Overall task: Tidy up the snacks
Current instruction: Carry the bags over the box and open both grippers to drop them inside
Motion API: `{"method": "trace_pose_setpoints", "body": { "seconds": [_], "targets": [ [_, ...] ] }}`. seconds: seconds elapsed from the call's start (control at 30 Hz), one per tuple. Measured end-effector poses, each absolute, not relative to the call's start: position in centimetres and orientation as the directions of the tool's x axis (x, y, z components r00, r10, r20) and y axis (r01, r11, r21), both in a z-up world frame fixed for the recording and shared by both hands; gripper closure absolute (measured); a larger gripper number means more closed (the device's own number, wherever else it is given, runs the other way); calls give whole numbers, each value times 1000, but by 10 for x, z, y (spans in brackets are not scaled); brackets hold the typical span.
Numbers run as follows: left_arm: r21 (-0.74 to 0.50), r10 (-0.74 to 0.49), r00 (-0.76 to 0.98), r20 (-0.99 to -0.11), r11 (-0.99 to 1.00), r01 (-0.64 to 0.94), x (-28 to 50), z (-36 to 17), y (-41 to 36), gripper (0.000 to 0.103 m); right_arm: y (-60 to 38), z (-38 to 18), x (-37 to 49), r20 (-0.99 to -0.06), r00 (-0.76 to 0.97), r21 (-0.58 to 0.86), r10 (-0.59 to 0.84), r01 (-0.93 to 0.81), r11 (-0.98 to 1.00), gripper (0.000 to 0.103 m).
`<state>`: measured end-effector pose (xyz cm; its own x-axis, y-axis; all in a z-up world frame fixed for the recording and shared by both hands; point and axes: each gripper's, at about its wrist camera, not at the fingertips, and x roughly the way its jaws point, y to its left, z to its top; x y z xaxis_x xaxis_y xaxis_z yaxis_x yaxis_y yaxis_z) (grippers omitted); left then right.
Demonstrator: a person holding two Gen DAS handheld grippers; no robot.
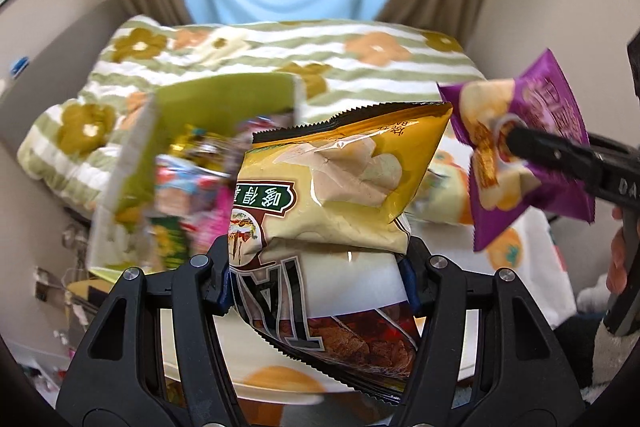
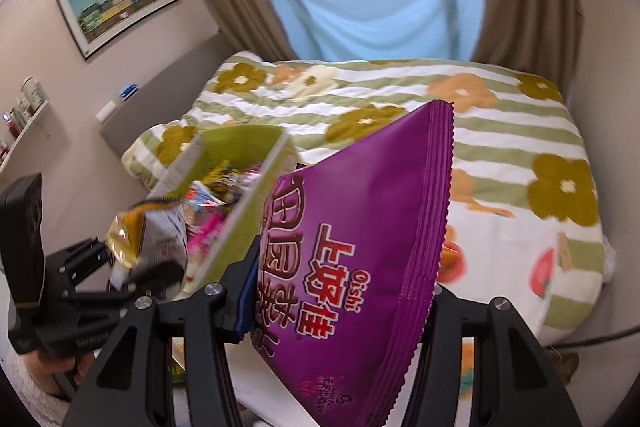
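Two bags: each gripper is carrying one snack bag in the air, above the bed's near end.
Left gripper (image 1: 320, 267): its jaws are pressing on the lower part of a yellow chip bag (image 1: 340, 183); the bag's long axis is running up and away from the fingers, serrated top edge farthest out.
Right gripper (image 2: 340, 307): its jaws are clamping the bottom of a purple snack bag (image 2: 360, 235), which is standing up with its long axis leaning to the right, sealed edge on top.
Green box (image 1: 168, 155): it is sitting open-topped on the bed, already holding a jumble of coloured packets; it is lying ahead and to the left of both bags.
Deciding relation: the left hand is looking nearer the box, with the yellow bag just beside the box's near right wall; the purple bag is hanging farther to the right, with the yellow one between it and the box.
Edges: the box's walls are standing tall, so I judge a bag needs to go over the rim and drop in from above.
Open room: the flowered blanket (image 2: 480, 131) beyond and to the right is lying bare, giving the right hand space to wait.
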<state>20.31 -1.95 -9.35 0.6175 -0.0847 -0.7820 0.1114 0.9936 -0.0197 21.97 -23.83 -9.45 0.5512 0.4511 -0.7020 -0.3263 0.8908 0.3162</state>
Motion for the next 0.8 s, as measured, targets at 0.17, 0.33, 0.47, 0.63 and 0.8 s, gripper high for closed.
{"method": "trace_pose_setpoints", "body": {
  "seconds": [0.17,0.33,0.47,0.63,0.8],
  "targets": [
    [3,-44,622,-782,997,74,218,-90,45,46,-181,-89,229,-691,532,340,490,-359,869,54],
    [7,-31,588,-808,998,62,241,-110,105,46,-120,-90,244,-698,513,342,500,-374,862,54],
    [7,-37,559,-828,997,77,257,-129,136,46,-76,-95,252,-713,498,339,494,-372,864,54],
    [-24,-97,544,-834,990,141,271,-151,154,37,-44,-103,256,-740,477,330,474,-356,874,54],
    [38,-80,576,-813,981,189,268,-154,153,0,-28,-115,260,-765,465,332,446,-309,891,54]
  ]
}}
